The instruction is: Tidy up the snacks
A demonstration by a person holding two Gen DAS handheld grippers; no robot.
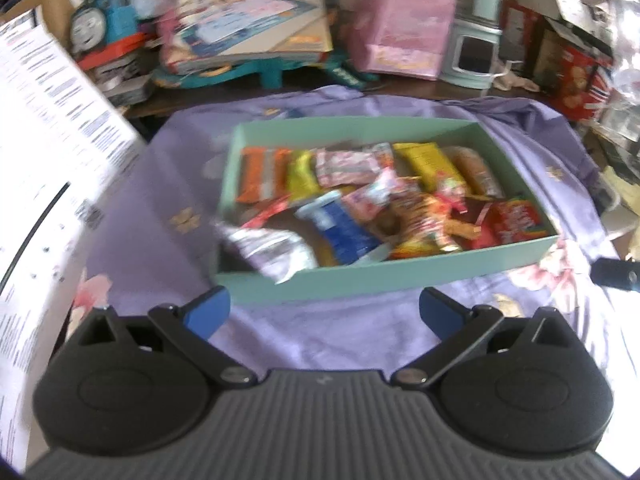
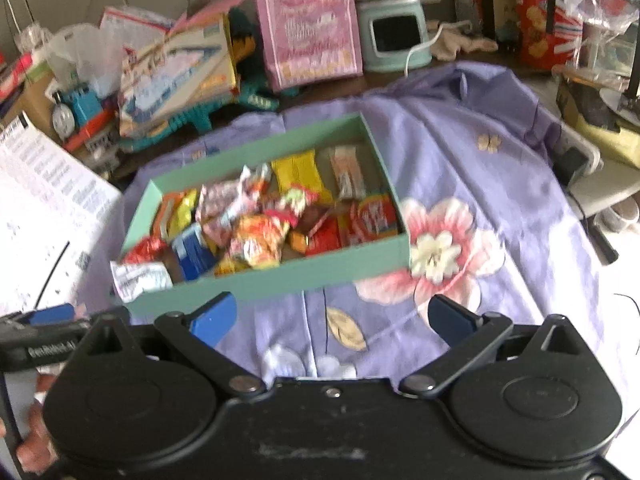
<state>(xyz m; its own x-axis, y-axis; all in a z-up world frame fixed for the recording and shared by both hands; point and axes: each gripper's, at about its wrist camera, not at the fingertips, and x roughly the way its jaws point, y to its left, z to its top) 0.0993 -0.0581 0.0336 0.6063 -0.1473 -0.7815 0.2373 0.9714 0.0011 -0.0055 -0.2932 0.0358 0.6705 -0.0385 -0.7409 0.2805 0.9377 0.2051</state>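
A shallow mint-green box sits on a purple flowered cloth. It holds several snack packets: an orange one, a yellow one, a blue one and a red one. A silver packet hangs over its near left corner. My left gripper is open and empty, just short of the box's near wall. In the right wrist view the box lies ahead to the left. My right gripper is open and empty above the cloth.
Clutter lines the back: a toy train, a boxed toy, a pink gift bag, a mint appliance and red tins. A printed white sheet stands at the left. The left gripper shows at lower left in the right wrist view.
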